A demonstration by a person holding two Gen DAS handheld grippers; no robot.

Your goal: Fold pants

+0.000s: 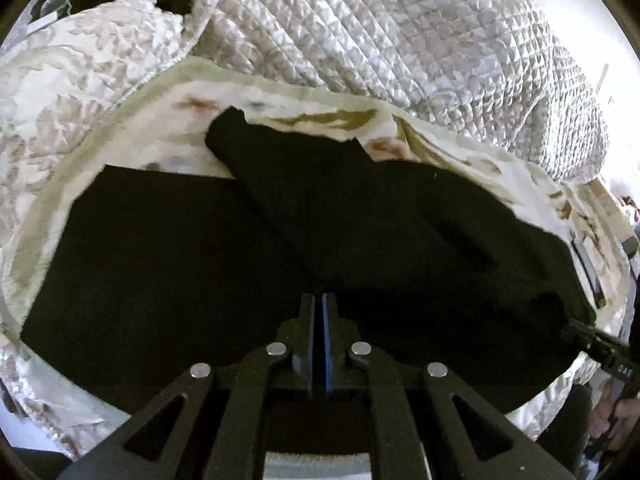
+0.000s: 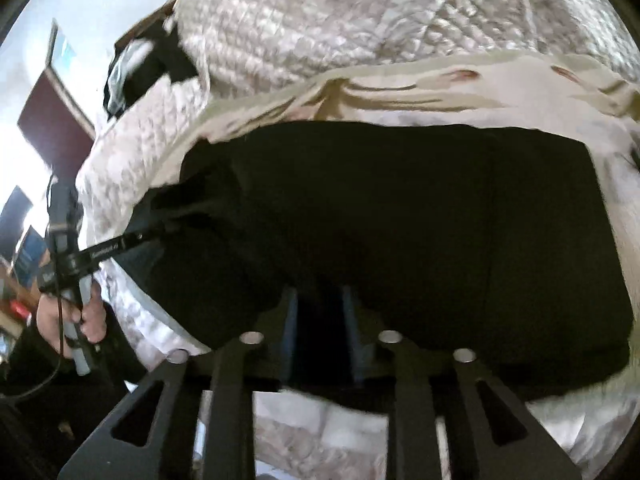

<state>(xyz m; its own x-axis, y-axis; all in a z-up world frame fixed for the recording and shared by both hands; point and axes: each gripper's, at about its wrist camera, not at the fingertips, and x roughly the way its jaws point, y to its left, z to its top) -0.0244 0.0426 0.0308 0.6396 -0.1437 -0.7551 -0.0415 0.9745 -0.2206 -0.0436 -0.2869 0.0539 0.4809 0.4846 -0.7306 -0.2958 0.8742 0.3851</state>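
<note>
Black pants (image 1: 280,240) lie spread on a bed, partly folded with an upper layer crossing the middle; they also fill the right wrist view (image 2: 400,220). My left gripper (image 1: 319,300) is shut over the near edge of the pants, its blue pads pressed together with only a thin gap. It also shows at the left of the right wrist view (image 2: 160,232), tips at the pants' edge. My right gripper (image 2: 319,300) has its jaws a little apart with black cloth between them. It appears at the right of the left wrist view (image 1: 568,326) at the pants' edge.
A patterned cream sheet (image 1: 280,96) lies under the pants. A quilted white bedspread (image 1: 380,32) is bunched behind. A dark object (image 2: 140,68) lies at the bed's far left. A brown door (image 2: 52,120) and shelves stand beyond the bed's left side.
</note>
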